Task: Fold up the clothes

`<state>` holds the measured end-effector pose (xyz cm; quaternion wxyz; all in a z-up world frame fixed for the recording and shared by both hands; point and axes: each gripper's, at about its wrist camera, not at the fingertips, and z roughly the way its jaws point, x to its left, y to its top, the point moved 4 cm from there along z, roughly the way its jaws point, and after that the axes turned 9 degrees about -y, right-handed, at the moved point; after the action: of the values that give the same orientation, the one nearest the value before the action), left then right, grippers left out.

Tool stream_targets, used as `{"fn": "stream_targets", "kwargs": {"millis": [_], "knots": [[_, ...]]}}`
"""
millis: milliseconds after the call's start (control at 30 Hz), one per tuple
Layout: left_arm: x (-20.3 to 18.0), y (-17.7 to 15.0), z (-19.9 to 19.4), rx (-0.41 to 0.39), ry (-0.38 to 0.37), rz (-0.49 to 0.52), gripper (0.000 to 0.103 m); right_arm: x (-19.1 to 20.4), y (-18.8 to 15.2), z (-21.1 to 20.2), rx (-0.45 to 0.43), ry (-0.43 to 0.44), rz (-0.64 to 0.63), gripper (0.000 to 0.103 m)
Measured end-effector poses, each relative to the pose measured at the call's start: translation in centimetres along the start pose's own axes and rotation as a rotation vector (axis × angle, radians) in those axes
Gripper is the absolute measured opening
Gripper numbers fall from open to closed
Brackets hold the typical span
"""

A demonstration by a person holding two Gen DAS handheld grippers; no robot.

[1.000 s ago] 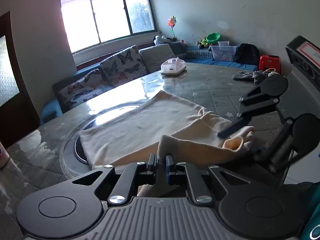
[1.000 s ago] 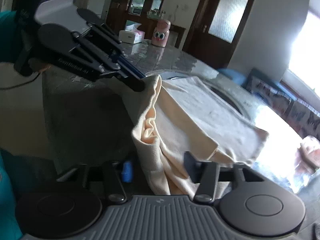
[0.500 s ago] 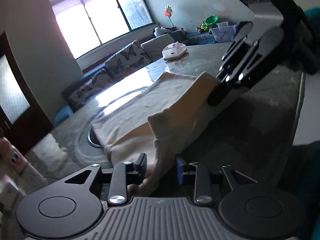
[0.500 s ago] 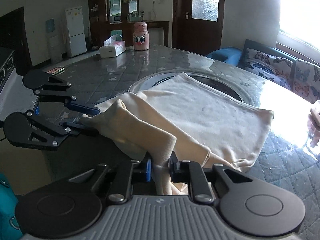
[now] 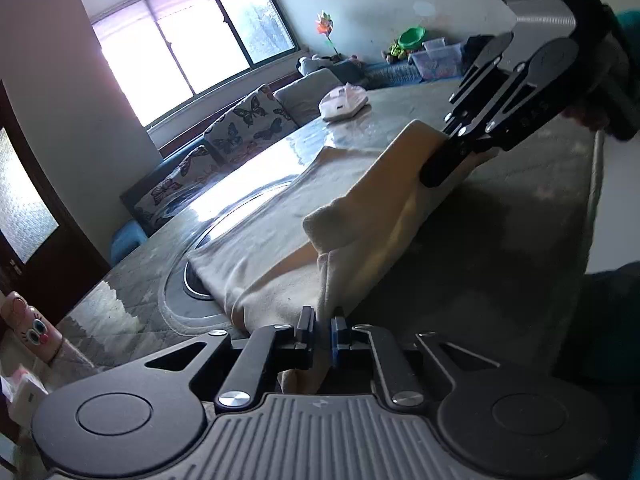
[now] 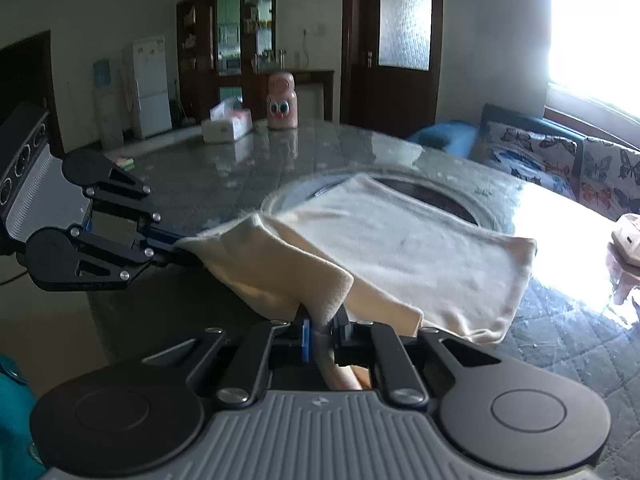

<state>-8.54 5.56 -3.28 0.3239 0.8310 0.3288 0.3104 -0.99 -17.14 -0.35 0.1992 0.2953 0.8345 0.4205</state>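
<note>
my left tool (image 5: 322, 330) is closing, pads pinching the cream fleece garment (image 6: 404, 248). my right tool (image 6: 323, 330) is clamped on its near edge too — the far part lies flat on the grey glossy tabletop (image 6: 224, 172).

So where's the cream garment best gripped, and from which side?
Grip the cream garment by its near edge, at both ends, from the near side of the table: that edge is raised and bunched, the rest lies flat. The left tool, jaws closing, and the right tool pinch it there.

Cream garment (image 5: 280, 240), near edge lifted
</note>
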Motion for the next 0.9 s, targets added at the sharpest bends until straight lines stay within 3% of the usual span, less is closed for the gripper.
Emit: {"fn": "stream_targets", "kwargs": {"millis": [367, 500, 700, 900], "knots": [[-3.5, 0.7, -8.1, -0.040, -0.127, -0.061, 0.008, 2.4, -0.5, -8.6, 0.033, 0.121, -0.037, 0.009], [-4.3, 1.4, -9.7, -0.056, -0.141, -0.061, 0.008, 3.3, 0.0, -11.1, 0.047, 0.143, -0.069, 0.009], [-1.3, 3.4, -7.7, -0.103, -0.103, -0.061, 0.008, 0.9, 2.8, -9.4, 0.032, 0.097, -0.053, 0.009], [3.5, 5.2, -1.9, -0.074, -0.072, -0.100, 0.008, -2.7, 6.3, -3.7, 0.049, 0.053, -0.044, 0.009]]}}
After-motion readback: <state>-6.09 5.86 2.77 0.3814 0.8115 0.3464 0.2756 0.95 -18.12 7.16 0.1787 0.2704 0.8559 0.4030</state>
